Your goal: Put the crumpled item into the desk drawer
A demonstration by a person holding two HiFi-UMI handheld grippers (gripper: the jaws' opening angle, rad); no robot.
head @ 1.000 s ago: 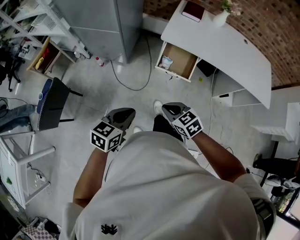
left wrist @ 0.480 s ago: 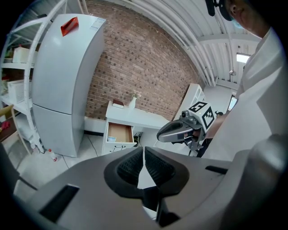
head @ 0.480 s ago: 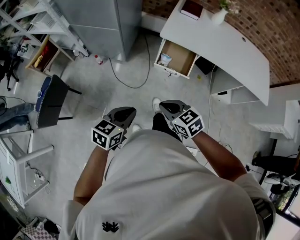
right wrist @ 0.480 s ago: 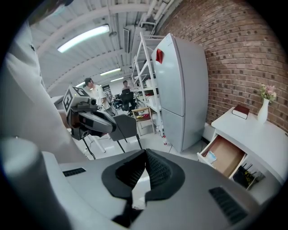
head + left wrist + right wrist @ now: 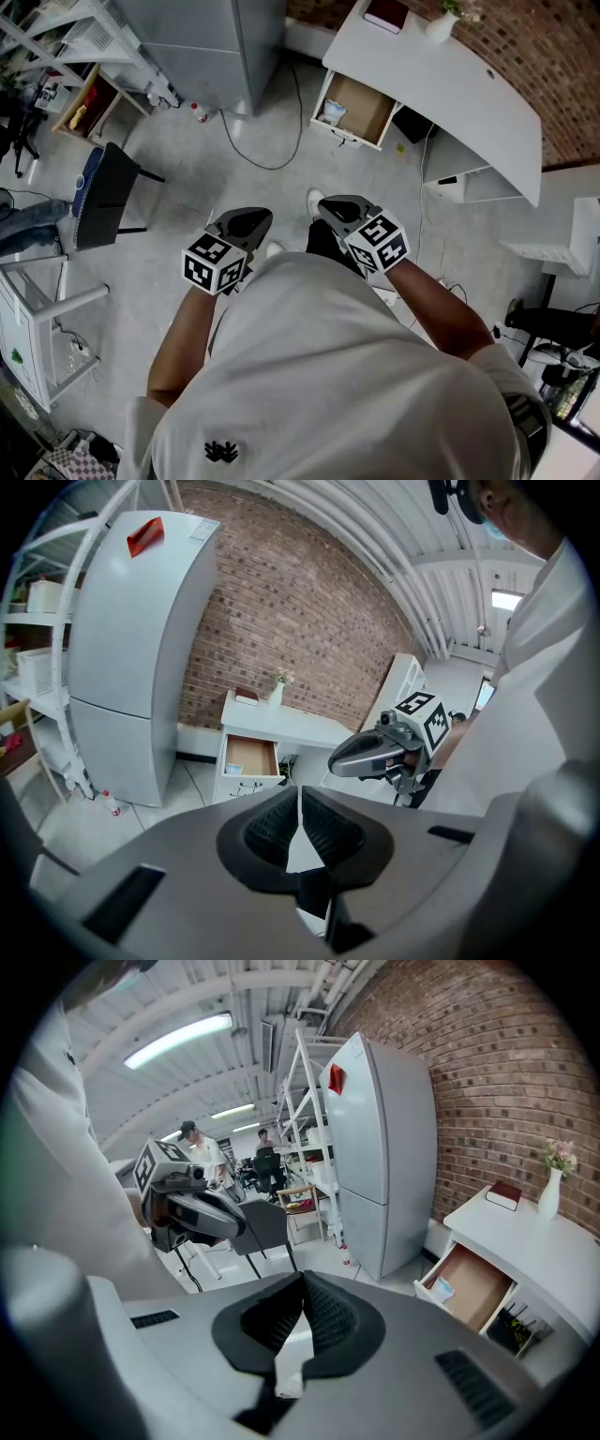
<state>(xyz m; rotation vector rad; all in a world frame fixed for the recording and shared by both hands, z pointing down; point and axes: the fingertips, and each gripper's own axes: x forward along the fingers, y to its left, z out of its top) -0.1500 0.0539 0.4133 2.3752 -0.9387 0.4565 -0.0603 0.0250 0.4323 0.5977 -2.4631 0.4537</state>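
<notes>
Pale crumpled item inside the open drawer of the white desk. Sits in the corner by the pulled-out front panel, on the side nearer the grey fridge. Too small to tell which way its long axis runs. Well apart from both grippers, held side by side over the floor just in front of the white shirt. On the left gripper, pads pressed tip to tip, nothing between. Points toward the desk, with the drawer ahead. On the right gripper, the same: closed to a thin seam, empty. Aims between fridge and desk. On the desktop, a dark red book and a white vase.
</notes>
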